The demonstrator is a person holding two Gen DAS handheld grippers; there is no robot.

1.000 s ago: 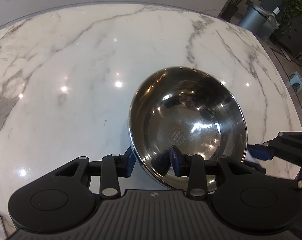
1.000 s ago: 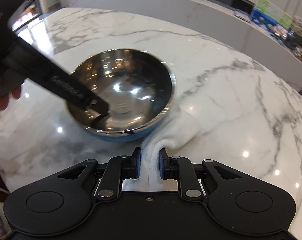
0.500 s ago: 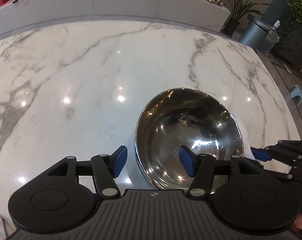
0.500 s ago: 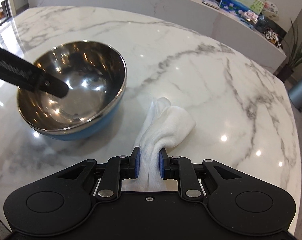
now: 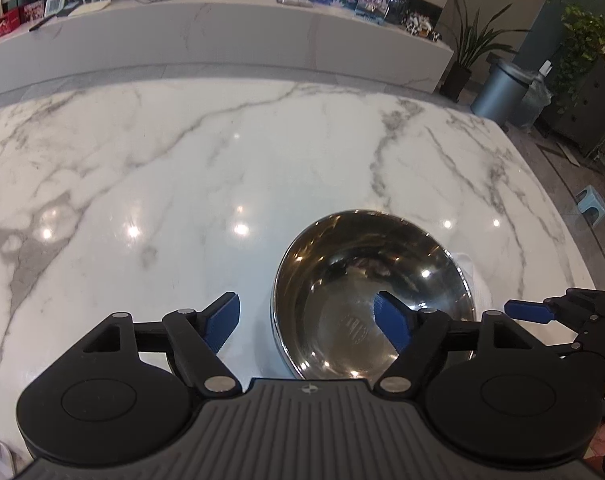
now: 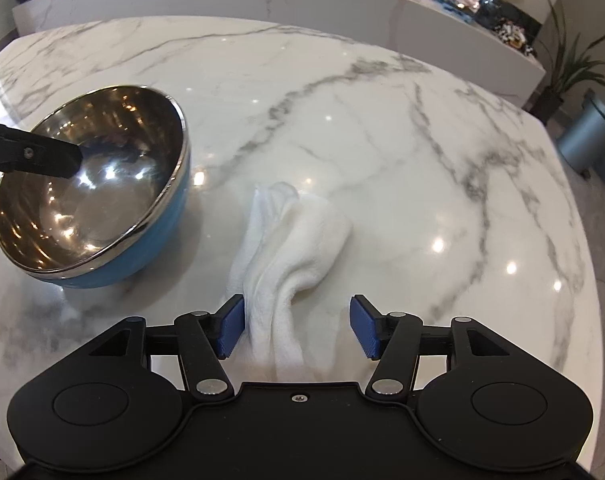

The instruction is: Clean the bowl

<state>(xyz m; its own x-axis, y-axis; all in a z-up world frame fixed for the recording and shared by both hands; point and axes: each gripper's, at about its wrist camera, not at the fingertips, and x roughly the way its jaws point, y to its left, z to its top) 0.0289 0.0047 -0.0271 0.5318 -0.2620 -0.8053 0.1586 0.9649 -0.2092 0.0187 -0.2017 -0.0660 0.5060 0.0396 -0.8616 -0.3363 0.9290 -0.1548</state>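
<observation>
A steel bowl (image 5: 366, 288) with a blue outside (image 6: 102, 200) rests on the white marble table (image 5: 182, 168). My left gripper (image 5: 306, 320) is open, its jaws either side of the bowl's near rim and apart from it. A white cloth (image 6: 290, 248) lies crumpled on the table to the right of the bowl. My right gripper (image 6: 296, 326) is open over the cloth's near end, the left pad touching it. The right gripper's finger also shows at the left wrist view's right edge (image 5: 530, 310).
A long marble counter (image 5: 222, 40) with boxes and pictures runs behind the table. A grey bin (image 5: 498, 92) and potted plants (image 5: 474, 44) stand on the floor to the far right. The table's round edge (image 6: 590, 240) curves along the right side.
My left gripper opened and let go of the bowl's rim, then drew back. The bowl settled on the table. My right gripper pulled the cloth away from the bowl and opened.
</observation>
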